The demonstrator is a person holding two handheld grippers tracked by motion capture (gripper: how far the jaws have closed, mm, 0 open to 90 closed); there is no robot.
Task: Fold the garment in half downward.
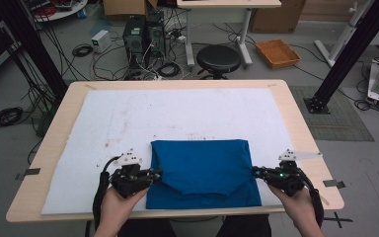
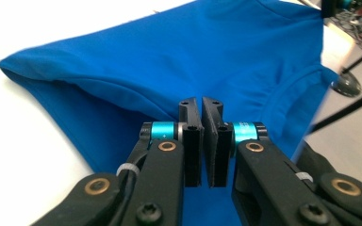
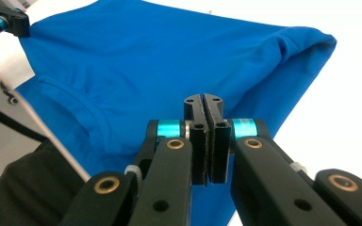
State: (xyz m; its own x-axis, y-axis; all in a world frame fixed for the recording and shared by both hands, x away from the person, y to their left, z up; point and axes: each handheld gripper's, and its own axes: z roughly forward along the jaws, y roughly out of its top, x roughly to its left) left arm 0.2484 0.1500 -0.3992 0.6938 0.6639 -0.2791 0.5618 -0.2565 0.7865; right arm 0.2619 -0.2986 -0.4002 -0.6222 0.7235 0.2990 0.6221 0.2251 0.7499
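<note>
Nearest, two hands hold black two-jaw tools at the table's front edge: the left gripper (image 1: 154, 174) and the right gripper (image 1: 255, 171), each with jaws clenched together, pinching nothing I can make out. Between them lies a smooth folded blue cloth shirt (image 1: 201, 170), roughly square, on a white mat (image 1: 128, 118) covering the pale wooden table (image 1: 59, 116). Beyond, an orange tray (image 1: 278, 53) sits on the floor; its contents are unclear.
</note>
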